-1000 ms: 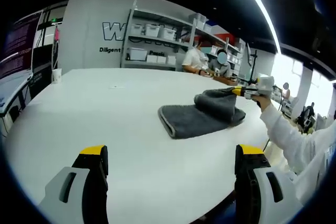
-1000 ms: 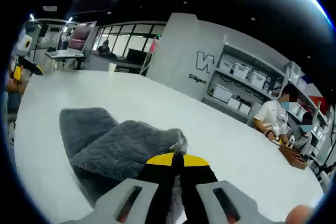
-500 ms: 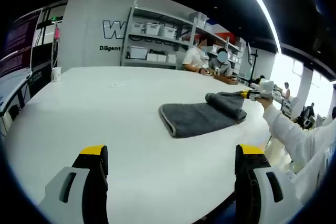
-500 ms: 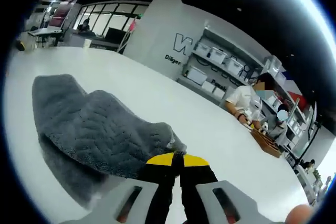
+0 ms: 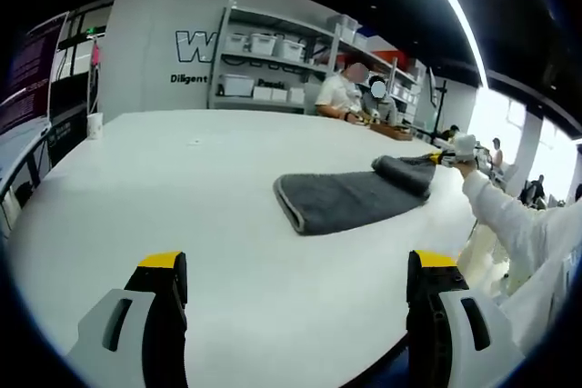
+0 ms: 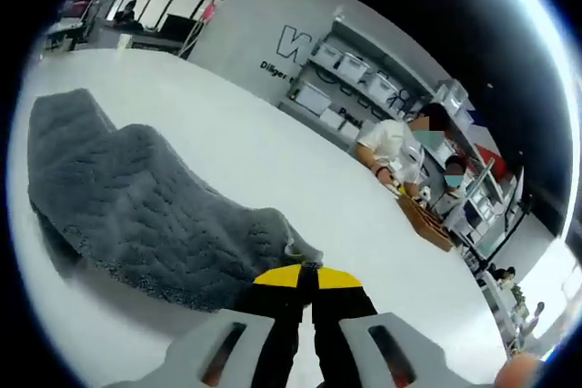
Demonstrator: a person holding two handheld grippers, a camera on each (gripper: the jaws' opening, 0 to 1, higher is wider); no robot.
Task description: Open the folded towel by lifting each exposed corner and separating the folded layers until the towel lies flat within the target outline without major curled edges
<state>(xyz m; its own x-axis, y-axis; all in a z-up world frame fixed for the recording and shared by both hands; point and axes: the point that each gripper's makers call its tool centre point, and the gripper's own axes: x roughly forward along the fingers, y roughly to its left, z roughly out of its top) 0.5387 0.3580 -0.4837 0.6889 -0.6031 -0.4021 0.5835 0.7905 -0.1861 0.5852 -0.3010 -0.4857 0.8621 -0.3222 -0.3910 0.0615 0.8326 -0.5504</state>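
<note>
A grey towel [image 5: 350,195] lies partly unfolded on the white table [image 5: 182,188], right of centre in the left gripper view. My right gripper [image 5: 439,158] holds its far right corner, drawn out low over the table. In the right gripper view the towel [image 6: 136,211] stretches away to the left, and my right gripper [image 6: 305,281] is shut on the towel's corner, its jaws pressed together. My left gripper [image 5: 296,290] hangs open over bare table, well short of the towel, with nothing between its fingers.
Two people sit at the table's far side by a brown tray [image 6: 426,223]. Shelves with white bins [image 5: 259,65] line the back wall. A white cup [image 5: 94,124] stands at the far left edge. A sleeve [image 5: 509,233] reaches in from the right.
My right gripper has pulled the towel's top layer out to the right and down, so the raised fold has flattened and the towel lies longer. The left gripper has stayed put.
</note>
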